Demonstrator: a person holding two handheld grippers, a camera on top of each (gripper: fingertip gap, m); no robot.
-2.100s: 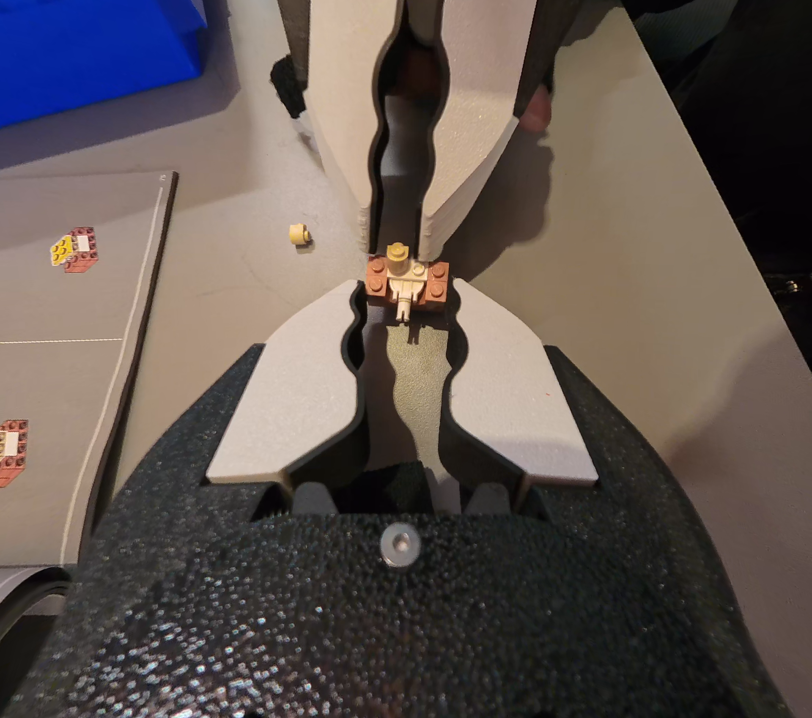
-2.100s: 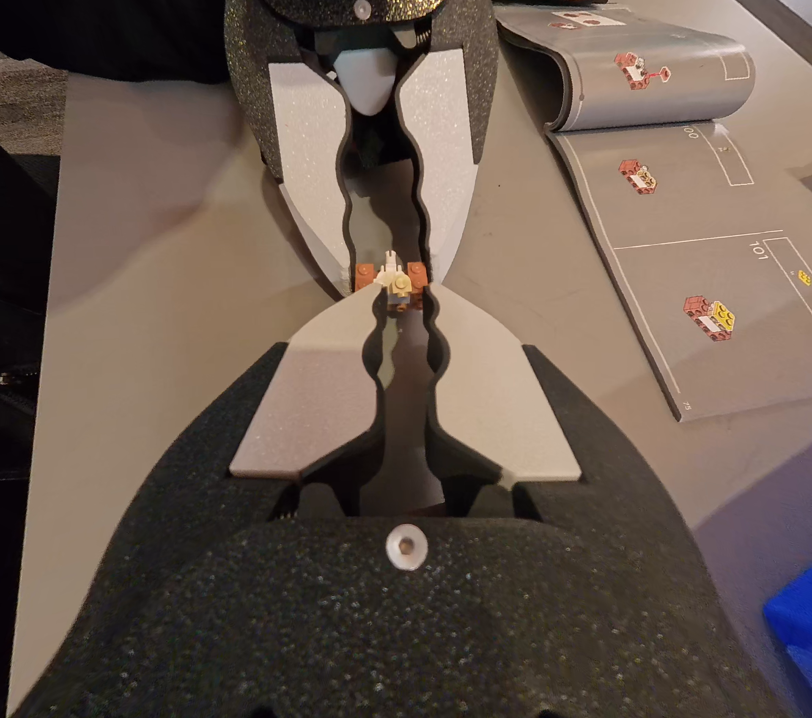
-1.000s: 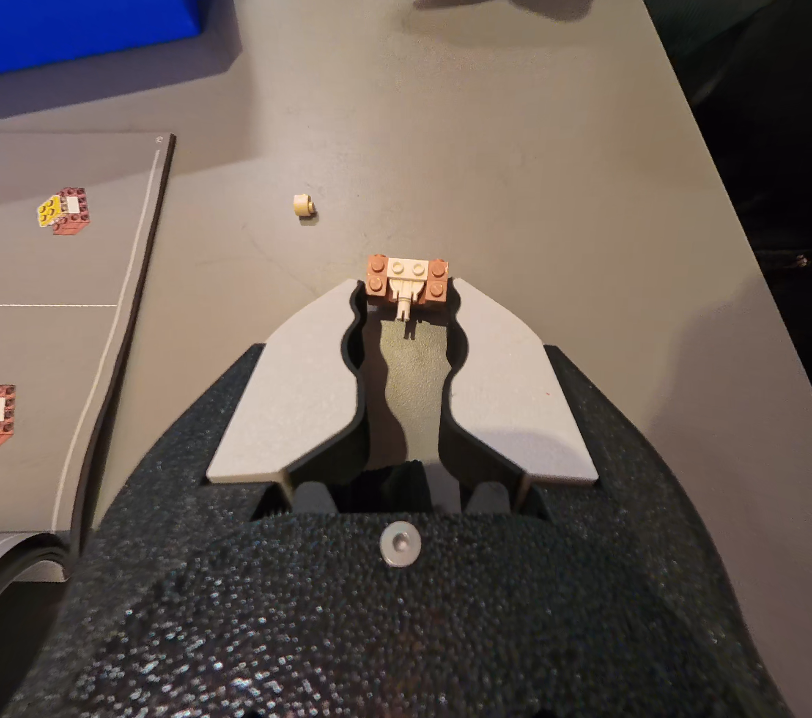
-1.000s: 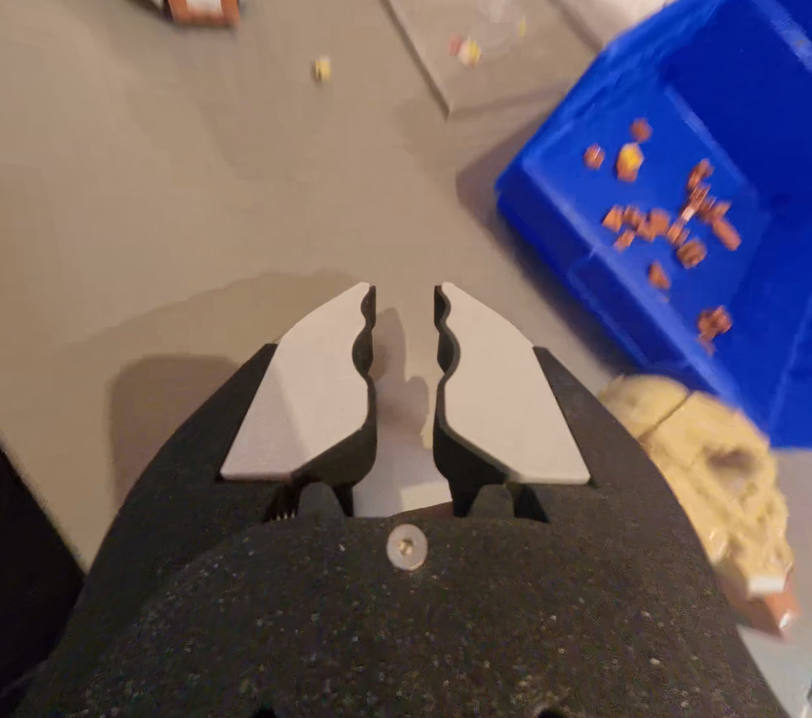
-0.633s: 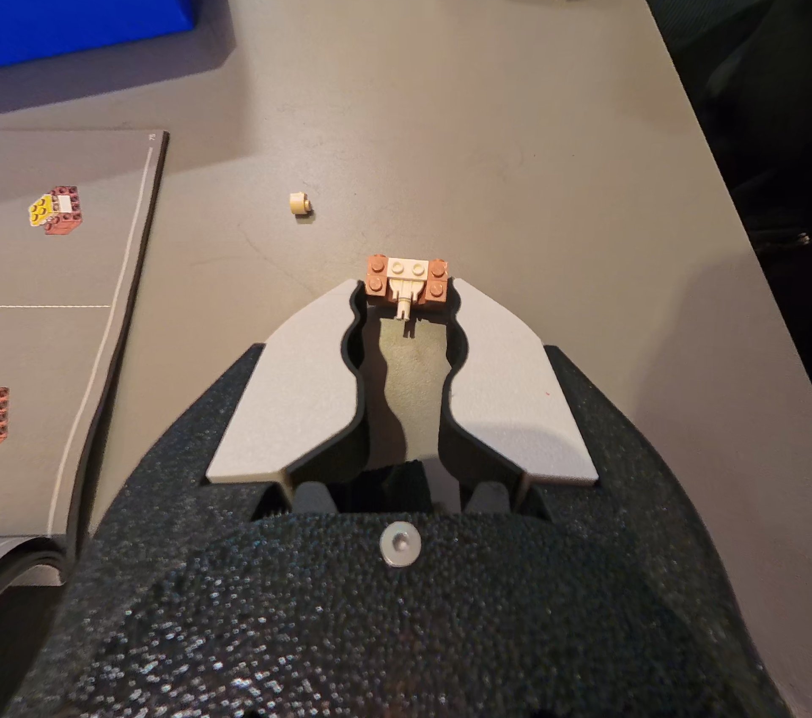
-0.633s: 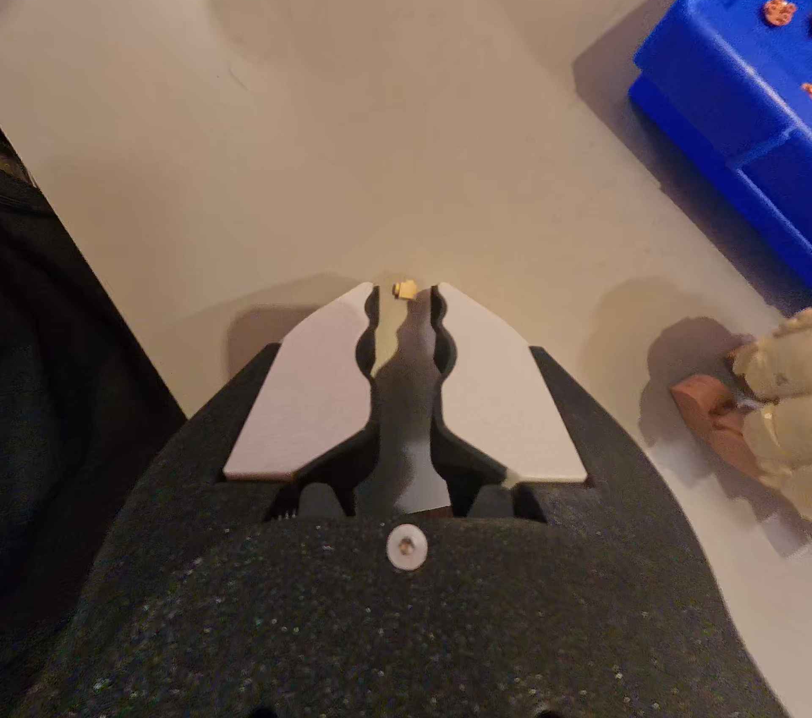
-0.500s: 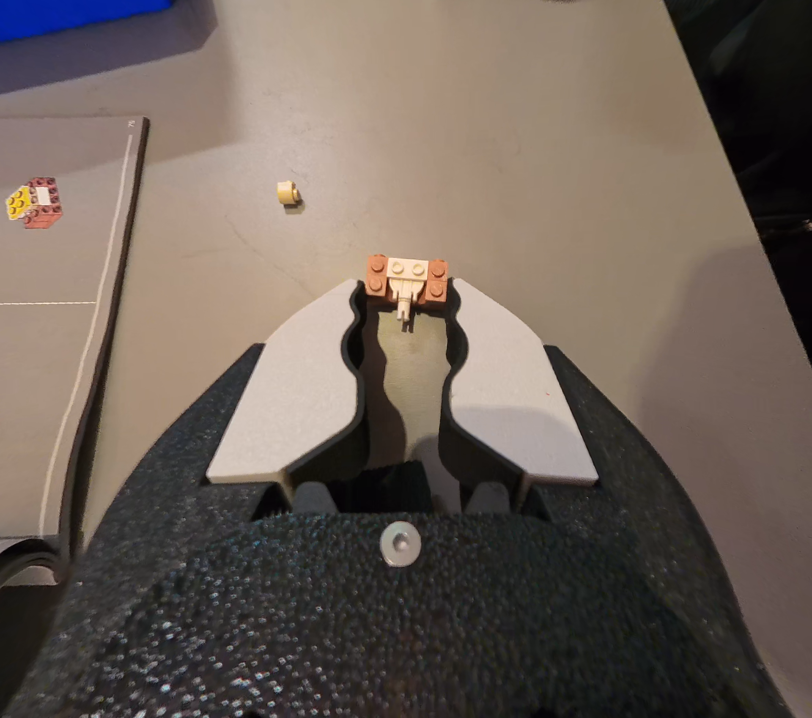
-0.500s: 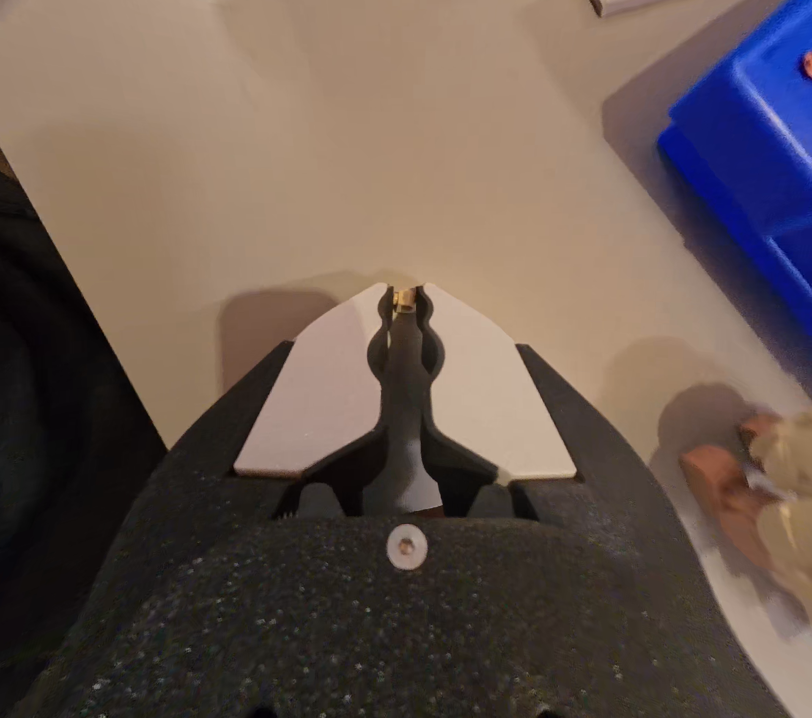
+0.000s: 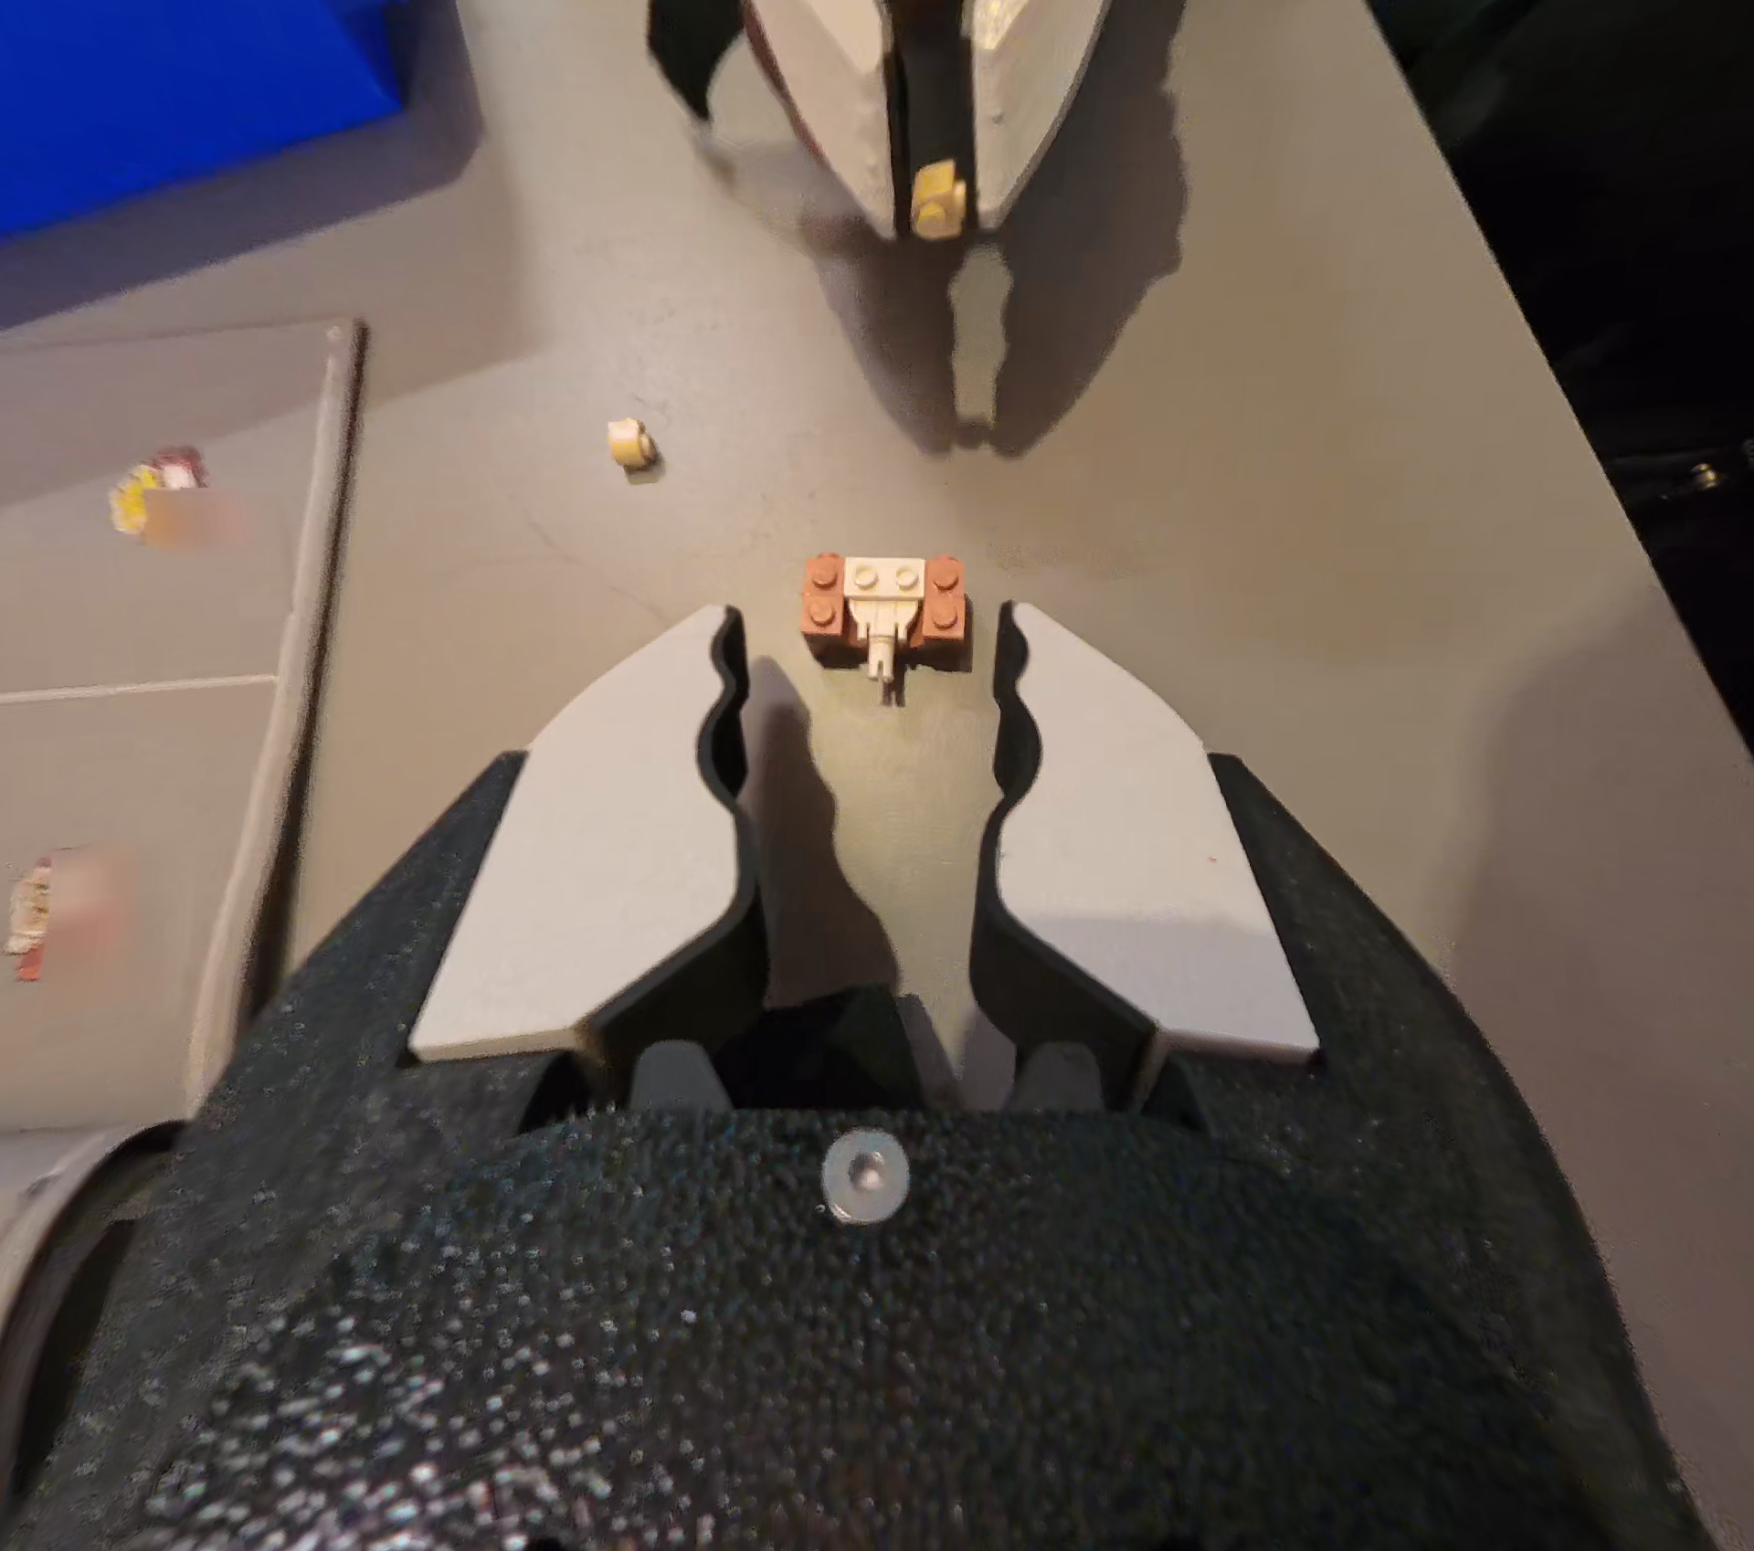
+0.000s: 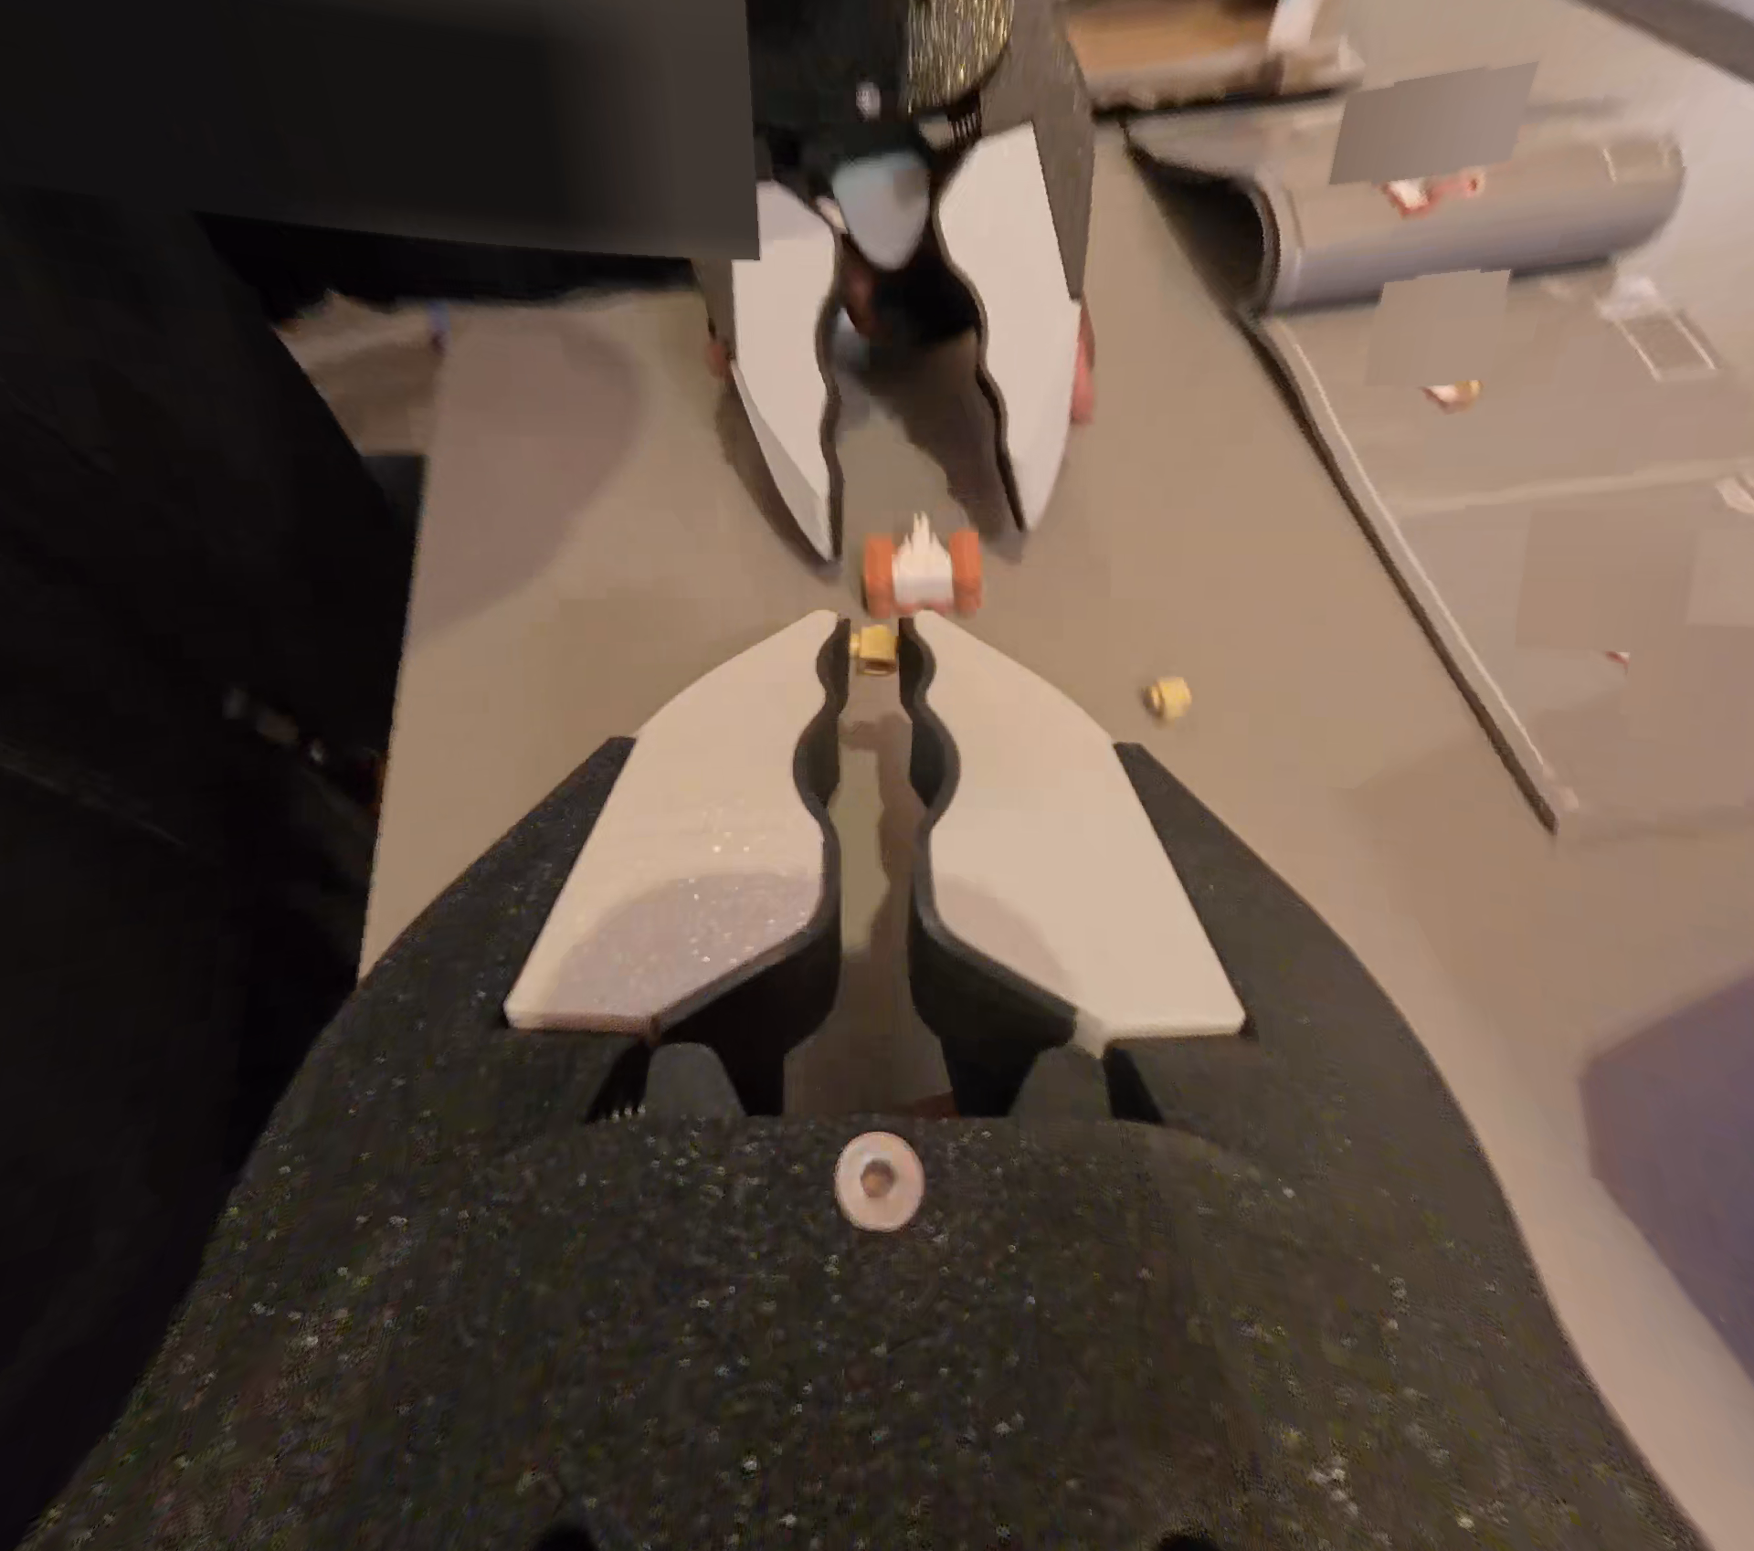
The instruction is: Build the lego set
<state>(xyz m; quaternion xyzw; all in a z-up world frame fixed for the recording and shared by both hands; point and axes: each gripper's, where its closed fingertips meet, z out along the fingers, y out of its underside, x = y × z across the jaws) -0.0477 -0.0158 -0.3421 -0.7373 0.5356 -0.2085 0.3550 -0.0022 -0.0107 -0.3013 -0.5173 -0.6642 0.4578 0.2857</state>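
On the grey tabletop [image 9: 1186,462] the left gripper [image 9: 868,632] gapes around a brick assembly [image 9: 887,604], untouching, while at twelve o'clock the right gripper [image 10: 871,637] pinches a tan stud [image 10: 873,648].

Your left gripper [image 9: 871,632] sits with its fingers spread either side of the small brick assembly [image 9: 887,611] on the table [image 9: 1234,518], not touching it. Straight ahead, your right gripper [image 9: 935,215] faces it, pinching a tiny round stud piece [image 9: 935,203] at its tips. Another loose stud [image 9: 629,444] lies off to the left, with the instruction booklet [image 9: 142,746] beyond it and the bin [image 9: 171,6] behind that.
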